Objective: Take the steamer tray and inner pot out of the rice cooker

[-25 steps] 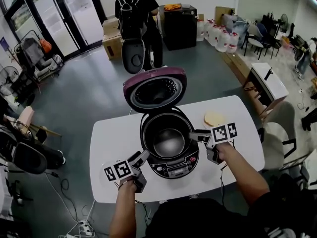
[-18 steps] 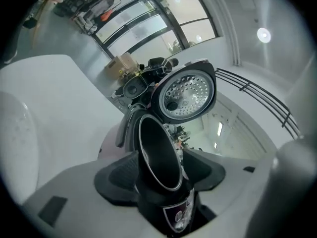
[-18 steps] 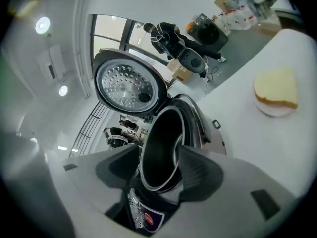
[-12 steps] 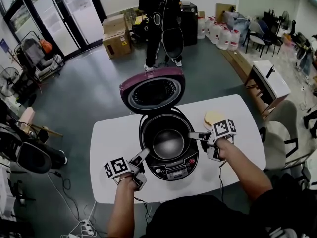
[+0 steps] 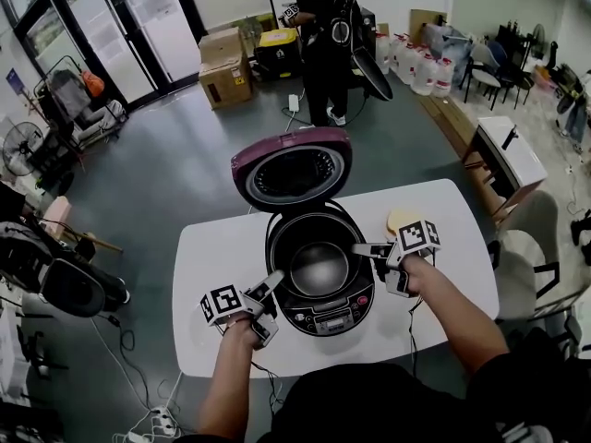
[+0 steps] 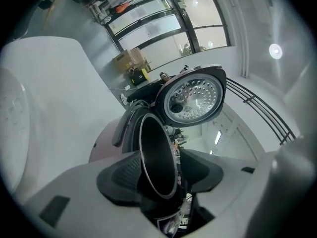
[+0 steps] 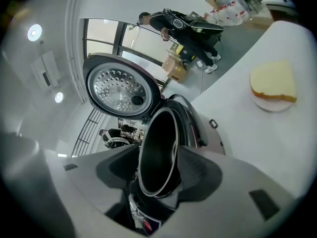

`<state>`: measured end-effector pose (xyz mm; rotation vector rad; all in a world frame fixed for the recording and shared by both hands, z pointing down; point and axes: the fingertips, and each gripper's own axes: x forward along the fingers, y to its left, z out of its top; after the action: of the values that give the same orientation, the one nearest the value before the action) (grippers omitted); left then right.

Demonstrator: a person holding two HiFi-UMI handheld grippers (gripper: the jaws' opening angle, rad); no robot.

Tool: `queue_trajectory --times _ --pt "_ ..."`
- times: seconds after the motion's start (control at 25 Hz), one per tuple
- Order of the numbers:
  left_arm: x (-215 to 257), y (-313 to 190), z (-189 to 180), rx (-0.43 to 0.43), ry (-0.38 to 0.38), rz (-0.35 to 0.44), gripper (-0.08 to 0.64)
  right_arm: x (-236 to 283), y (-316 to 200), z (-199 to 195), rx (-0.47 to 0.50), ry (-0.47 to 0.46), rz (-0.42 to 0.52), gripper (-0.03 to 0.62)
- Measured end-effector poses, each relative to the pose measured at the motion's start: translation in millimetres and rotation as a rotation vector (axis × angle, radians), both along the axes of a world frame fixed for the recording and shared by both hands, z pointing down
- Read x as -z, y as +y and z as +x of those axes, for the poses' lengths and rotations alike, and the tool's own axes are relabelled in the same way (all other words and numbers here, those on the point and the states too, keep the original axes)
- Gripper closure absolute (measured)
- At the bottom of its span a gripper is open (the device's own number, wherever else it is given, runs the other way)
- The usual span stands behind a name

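left tool (image 6: 158, 171): jaws had just been closing, with the inner pot (image 6: 154, 150) rim between them. They ended up narrow, one pad on each side of the pot wall, gripping it. In the head view it sat at the lower left of the pot rim, forearm coming up from the bottom of the frame.

right tool (image 7: 157, 175): same narrow gap, clamped across the pot rim with a pad on either side. In the head view it was on the right edge of the rim, arm coming in from the lower right.

The inner pot was dark with a bright metal rim and sat in the rice cooker (image 5: 323, 319) body. I couldn't tell whether it was raised at all.

The cooker stood mid-frame on the white surface (image 5: 217, 247), control panel toward the bottom edge. The lid (image 5: 292, 169) was hinged open and upright on the far side, with a purple shell. Both tool views showed the perforated metal plate inside it.

A pale yellow slab on a small white dish (image 5: 400, 221) lay on the surface just above the right tool, clear of the cooker.

Past the surface the floor was grey. A person in dark clothes (image 5: 328, 35) stood at top centre, with a cardboard box (image 5: 227, 58) to their left. Water jugs (image 5: 420, 67) were at upper right, glass doors at upper left and loose cables at bottom left.
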<state>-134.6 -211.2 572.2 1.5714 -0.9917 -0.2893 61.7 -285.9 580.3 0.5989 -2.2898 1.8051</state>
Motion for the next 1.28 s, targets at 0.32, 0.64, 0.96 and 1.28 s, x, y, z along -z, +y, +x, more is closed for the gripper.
queue_trajectory --times 0.32,0.64,0.96,1.28 --pt "-7.0 -8.2 -5.3 0.014 -0.012 -0.029 0.405 -6.3 -4.8 -5.8 0.001 0.062 0.023 0.418" --pt "-16.8 -12.6 -8.4 -0.008 -0.136 -0.066 0.532 -16.6 -11.5 2.9 -0.026 0.162 0.062 0.557" --pt "-14.9 -11.9 -5.2 -0.025 -0.162 -0.049 0.541 -15.9 -13.6 4.6 -0.063 0.177 0.096 0.565" --pt "27.9 -4.0 1.9 -0.03 -0.289 0.081 0.536 24.2 -4.3 9.3 -0.038 0.193 0.275 0.561"
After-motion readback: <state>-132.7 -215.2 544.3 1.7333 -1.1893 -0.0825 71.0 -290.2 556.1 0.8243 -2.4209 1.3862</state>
